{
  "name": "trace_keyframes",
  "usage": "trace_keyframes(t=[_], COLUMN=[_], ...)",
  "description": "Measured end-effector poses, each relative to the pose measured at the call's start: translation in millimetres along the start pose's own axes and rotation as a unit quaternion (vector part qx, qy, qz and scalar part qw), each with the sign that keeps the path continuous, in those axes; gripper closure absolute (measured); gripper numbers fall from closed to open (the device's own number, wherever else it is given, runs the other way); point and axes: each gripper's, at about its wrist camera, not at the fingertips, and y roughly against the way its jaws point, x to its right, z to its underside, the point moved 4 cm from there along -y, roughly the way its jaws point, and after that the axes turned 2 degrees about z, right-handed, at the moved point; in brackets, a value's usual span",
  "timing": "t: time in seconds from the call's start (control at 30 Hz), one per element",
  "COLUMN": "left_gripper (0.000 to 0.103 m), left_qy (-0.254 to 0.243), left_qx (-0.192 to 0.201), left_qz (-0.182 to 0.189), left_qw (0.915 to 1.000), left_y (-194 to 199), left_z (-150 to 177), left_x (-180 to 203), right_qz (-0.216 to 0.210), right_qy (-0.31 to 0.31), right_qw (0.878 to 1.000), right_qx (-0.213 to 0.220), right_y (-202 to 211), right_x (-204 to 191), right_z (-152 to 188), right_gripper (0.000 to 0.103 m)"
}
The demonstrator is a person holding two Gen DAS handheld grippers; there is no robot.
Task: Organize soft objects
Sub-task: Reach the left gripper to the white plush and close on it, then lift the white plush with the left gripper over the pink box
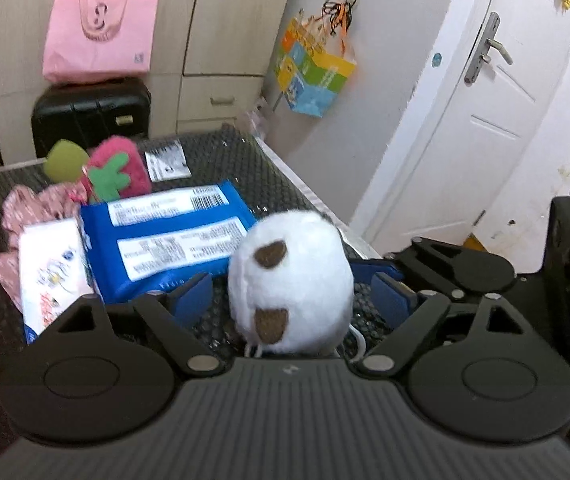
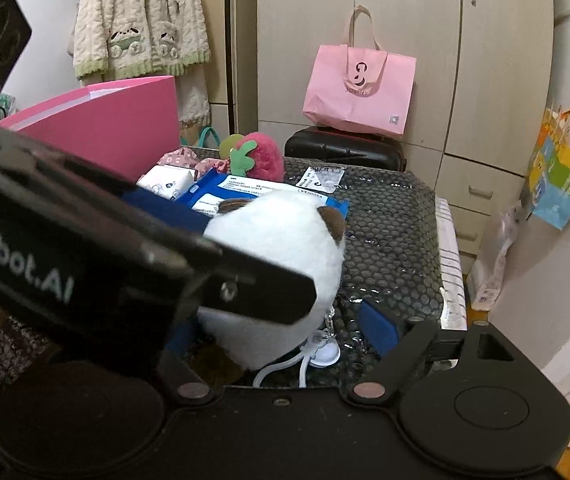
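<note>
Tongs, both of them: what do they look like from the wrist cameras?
Both are matte black plastic. The left tongs have blue pads, round pivot housings, silver rivets and a ribbed grey base. The right tongs look alike; white lettering marks the left body crossing that view.

Left gripper (image 1: pixel 291 298) and right gripper (image 2: pixel 281 326) side by side, jaws wide.

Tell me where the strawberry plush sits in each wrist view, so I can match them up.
Left wrist: strawberry plush is upper left, at the table's far end, behind the blue pack.
Right wrist: strawberry plush is upper centre, again behind the blue pack, right of the pink folder.
Shared landmark: the pink bag on the black suitcase, behind the plush in both.
</note>
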Motion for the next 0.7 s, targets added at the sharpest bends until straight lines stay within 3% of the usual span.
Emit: trace_keyframes(t=[0.07,0.1,0.2,0.7], left_gripper=[0.032,0.04,0.041,0.041], left_qy=[-0.003,-0.002,0.003,0.0], left_qx=[-0.005,-0.011,-0.013,-0.016], left_qz=[0.0,0.0,0.0,0.003], left_qw=[1.0,0.9999,0.9999,0.9999], left_y=[-1.3,-2.6,-1.3,45.5], left_z=[2.2,3.6,6.9,21.4], left_x=[0.6,0.5,0.2,14.4], right_qz=[-0.014,-0.024,-0.028,-0.034], right_qy=[-0.01,-0.014,-0.014,-0.017], right_qw=[1.0,1.0,1.0,0.999], right_qx=[-0.003,-0.005,-0.001,0.0], right_y=[-1.1,-0.9,1.8,39.7], right_x=[1.3,1.0,-3.5,-35.0], right_z=[1.0,1.5,2.6,3.3], right_gripper=[0.024,0.033,0.04,0.041])
